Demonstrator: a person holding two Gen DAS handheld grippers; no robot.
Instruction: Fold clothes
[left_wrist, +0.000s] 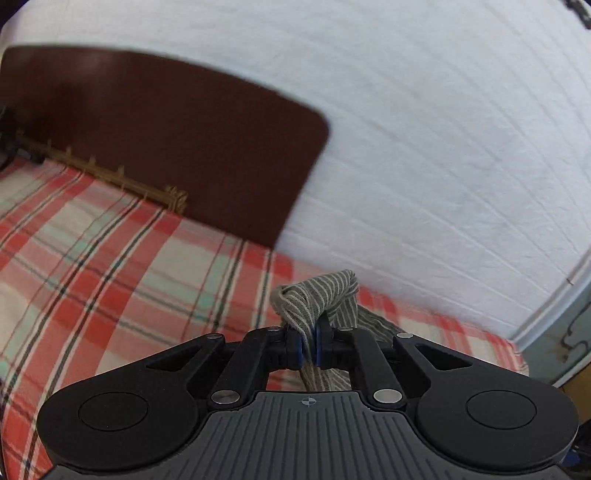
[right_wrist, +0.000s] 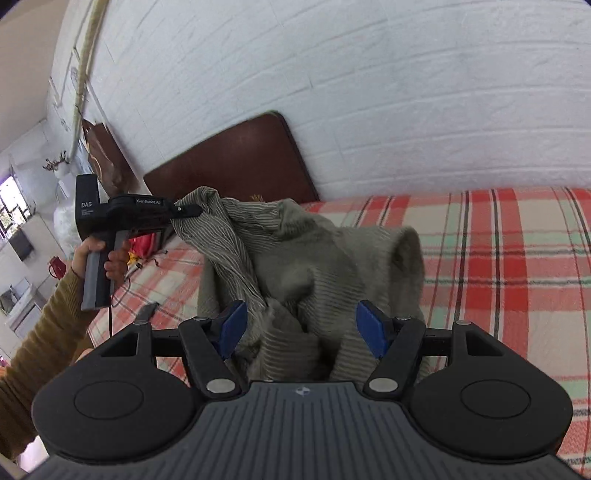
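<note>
Blue pads of the left tool (left_wrist: 309, 345) are pinched narrow on a bunched fold of the garment (left_wrist: 317, 299), a grey cloth with thin pale stripes that rises in a knot just past the fingertips and trails down behind the right finger toward the bed (left_wrist: 110, 258). From the right wrist view the same left tool (right_wrist: 192, 210) is seen side-on, lifted above the bed, its tip clamped on an upper edge of the garment (right_wrist: 295, 251), and a hand (right_wrist: 99, 258) in a mustard sleeve (right_wrist: 40, 339) grips its grey handle. The right tool (right_wrist: 304, 328) stands wide, its two blue pads (right_wrist: 371, 328) well apart, with the lower part of the garment hanging between them; whether either pad touches the cloth cannot be told. The garment drapes from the left tool's grip down and across in loose folds, its striped face showing on the left and a plainer ribbed grey face toward the right, with the bed behind it. The bed carries a red, cream and mint plaid sheet. Behind the bed a dark brown headboard (left_wrist: 166, 140) leans against a white brick wall (left_wrist: 443, 129), and a strip of golden trim (left_wrist: 122, 181) runs along the headboard's foot.
</note>
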